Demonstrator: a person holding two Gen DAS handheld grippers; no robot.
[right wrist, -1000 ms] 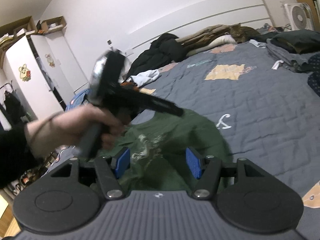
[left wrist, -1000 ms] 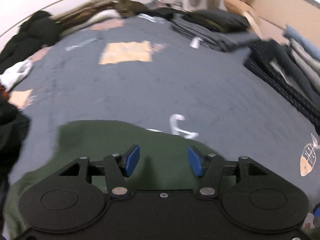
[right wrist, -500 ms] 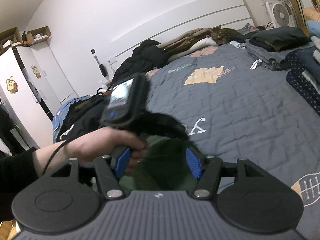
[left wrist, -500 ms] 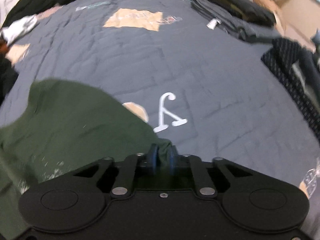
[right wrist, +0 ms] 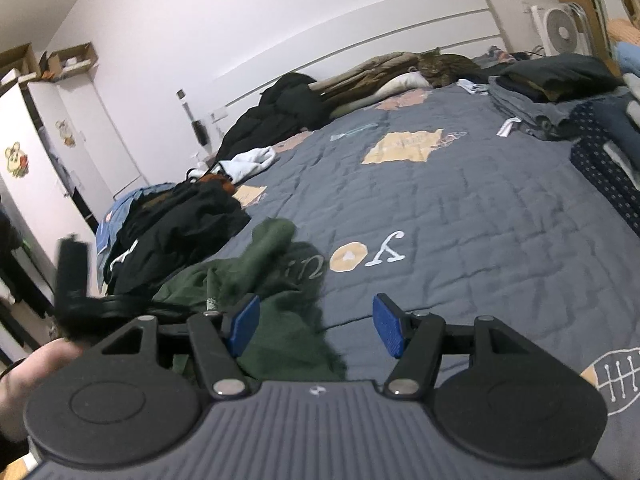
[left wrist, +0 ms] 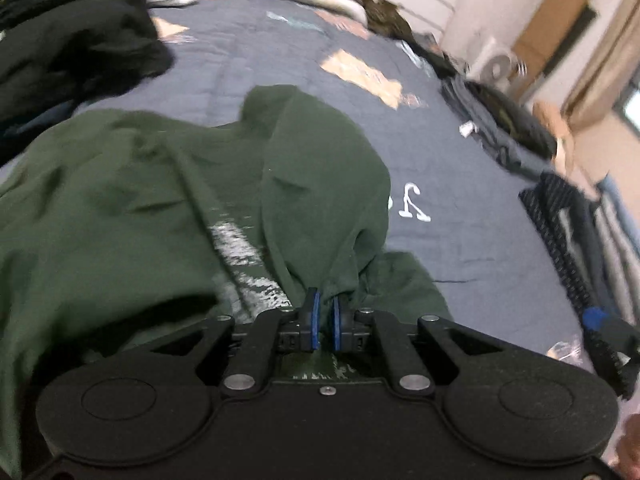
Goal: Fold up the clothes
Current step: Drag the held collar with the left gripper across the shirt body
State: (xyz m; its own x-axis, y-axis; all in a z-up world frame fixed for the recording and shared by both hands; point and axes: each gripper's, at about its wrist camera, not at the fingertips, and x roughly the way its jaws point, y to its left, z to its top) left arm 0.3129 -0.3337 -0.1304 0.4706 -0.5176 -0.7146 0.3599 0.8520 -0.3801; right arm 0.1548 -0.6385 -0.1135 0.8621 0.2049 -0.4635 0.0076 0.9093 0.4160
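A dark green T-shirt (left wrist: pixel 160 200) with a pale print lies crumpled on the grey-blue quilt (left wrist: pixel 460 160). My left gripper (left wrist: pixel 324 308) is shut on a bunched edge of it, and a fold of cloth trails forward from the blue pads. In the right wrist view the same shirt (right wrist: pixel 280 340) lies low in the middle, with one part sticking up. My right gripper (right wrist: pixel 316 324) stands open just above its near edge, nothing pressed between its pads. The left gripper (right wrist: pixel 76 292) shows as a black blur at the left, held by a hand (right wrist: pixel 24 380).
A heap of black clothes (right wrist: pixel 180 220) lies left of the shirt. Folded stacks (right wrist: pixel 552 80) and dotted navy garments (right wrist: pixel 600 168) line the quilt's right side. A cat (right wrist: pixel 444 66) rests on bedding by the headboard. A fan (right wrist: pixel 560 32) stands beyond, wardrobes at left.
My left gripper closed on the shirt's edge, then swung sideways with a roll, dragging a fold across the shirt. The right gripper stayed open and nearly still.
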